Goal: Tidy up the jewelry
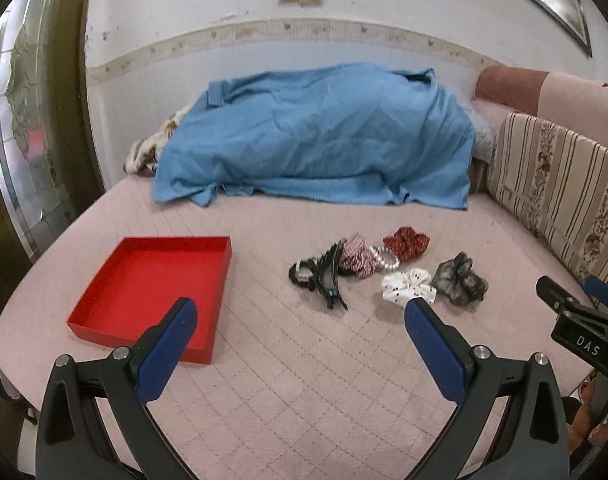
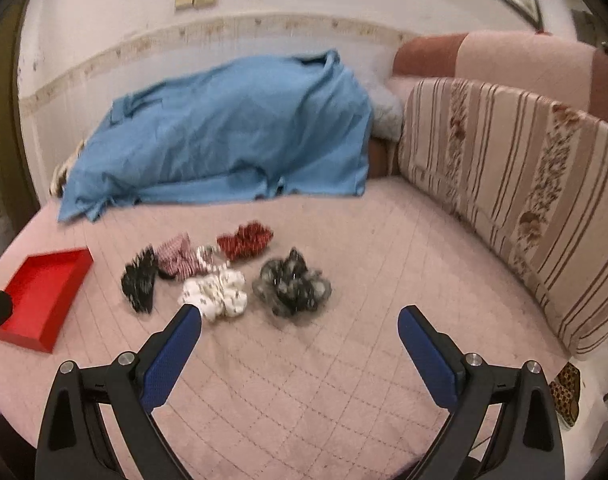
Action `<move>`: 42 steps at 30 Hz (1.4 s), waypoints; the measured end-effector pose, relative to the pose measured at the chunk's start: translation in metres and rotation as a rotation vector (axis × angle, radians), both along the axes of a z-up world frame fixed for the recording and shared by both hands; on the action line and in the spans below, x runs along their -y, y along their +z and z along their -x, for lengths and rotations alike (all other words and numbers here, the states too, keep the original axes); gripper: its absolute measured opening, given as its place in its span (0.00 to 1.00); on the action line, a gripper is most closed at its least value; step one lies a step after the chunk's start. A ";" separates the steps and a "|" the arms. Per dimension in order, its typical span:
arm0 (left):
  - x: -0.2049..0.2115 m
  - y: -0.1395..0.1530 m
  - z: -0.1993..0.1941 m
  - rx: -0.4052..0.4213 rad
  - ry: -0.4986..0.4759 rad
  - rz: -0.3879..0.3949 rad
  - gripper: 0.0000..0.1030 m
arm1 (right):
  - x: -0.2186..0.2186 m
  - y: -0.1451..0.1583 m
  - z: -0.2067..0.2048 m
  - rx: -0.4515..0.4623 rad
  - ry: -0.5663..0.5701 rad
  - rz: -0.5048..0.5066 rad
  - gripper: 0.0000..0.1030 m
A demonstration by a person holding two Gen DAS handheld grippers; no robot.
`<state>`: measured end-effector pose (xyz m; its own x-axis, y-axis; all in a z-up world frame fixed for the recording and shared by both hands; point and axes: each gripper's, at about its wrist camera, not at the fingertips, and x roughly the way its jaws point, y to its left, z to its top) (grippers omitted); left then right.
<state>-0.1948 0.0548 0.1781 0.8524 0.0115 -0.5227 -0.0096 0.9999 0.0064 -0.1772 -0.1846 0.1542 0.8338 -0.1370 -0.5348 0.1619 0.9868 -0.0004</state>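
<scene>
Both grippers, left gripper [image 1: 300,312] and right gripper [image 2: 300,320], fingers wide apart, holding nothing. Red tray [image 1: 104,312] near bed's left edge, pile mid-bed. We'd grab white scrunchie [image 2: 216,292] first, pinch low, lift clear.

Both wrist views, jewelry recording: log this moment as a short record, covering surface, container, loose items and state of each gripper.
surface: pink quilted bed cover
container: red tray, nothing in it
loose items: black hair claw, striped scrunchie, pearl bracelet, red scrunchie, white scrunchie, grey scrunchie, clustered to the tray's right
left gripper: open, holding nothing
right gripper: open, holding nothing
background: blue cloth
</scene>
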 end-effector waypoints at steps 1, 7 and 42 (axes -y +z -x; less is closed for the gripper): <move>0.000 0.003 0.004 0.011 -0.002 -0.001 1.00 | -0.001 0.003 0.003 0.019 -0.005 0.001 0.97; 0.002 0.014 0.019 0.049 -0.007 -0.018 1.00 | -0.001 0.016 0.020 0.091 -0.041 0.011 0.98; 0.008 0.000 0.024 -0.007 -0.063 -0.043 1.00 | -0.004 0.008 0.031 0.059 0.001 -0.041 0.98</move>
<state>-0.2188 0.0464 0.1782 0.8483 -0.0194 -0.5292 0.0532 0.9974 0.0488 -0.2083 -0.1809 0.1624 0.8642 -0.1150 -0.4898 0.1592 0.9860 0.0494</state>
